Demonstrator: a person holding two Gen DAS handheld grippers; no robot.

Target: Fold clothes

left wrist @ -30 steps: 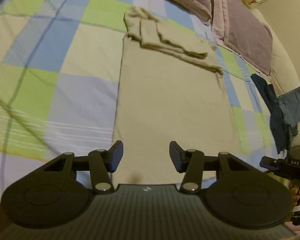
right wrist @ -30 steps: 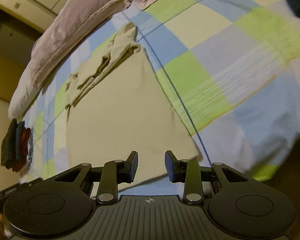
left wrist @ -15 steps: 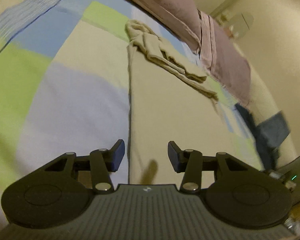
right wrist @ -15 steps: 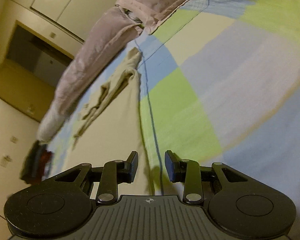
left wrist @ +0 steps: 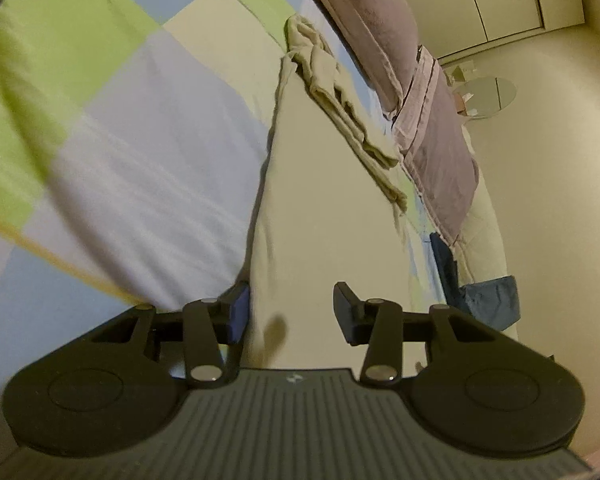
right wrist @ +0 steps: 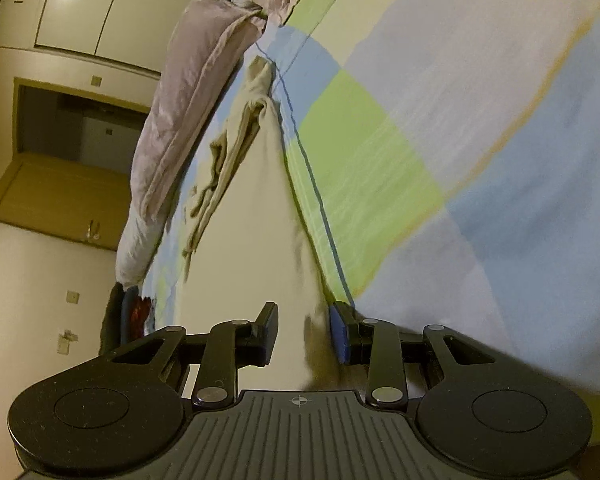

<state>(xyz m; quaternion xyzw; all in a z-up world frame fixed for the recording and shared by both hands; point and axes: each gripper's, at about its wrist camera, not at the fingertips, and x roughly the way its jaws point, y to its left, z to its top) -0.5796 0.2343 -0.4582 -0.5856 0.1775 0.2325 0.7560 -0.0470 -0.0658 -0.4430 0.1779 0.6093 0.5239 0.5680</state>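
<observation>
A beige garment (left wrist: pixel 324 216) lay flat on the checked bed cover (left wrist: pixel 140 152), its long axis running straight away from both grippers toward the mauve pillows (left wrist: pixel 384 40), where its far end sat bunched in loose folds. The left gripper (left wrist: pixel 291 312) stood wide at the garment's near left corner, cloth between its fingers but not pinched. The right gripper (right wrist: pixel 303 332) stood equally wide at the near right corner. Each arm was as near its own corner as the other. No containers showed; dark blue clothes (left wrist: pixel 484 300) lay beyond the garment's right side.
</observation>
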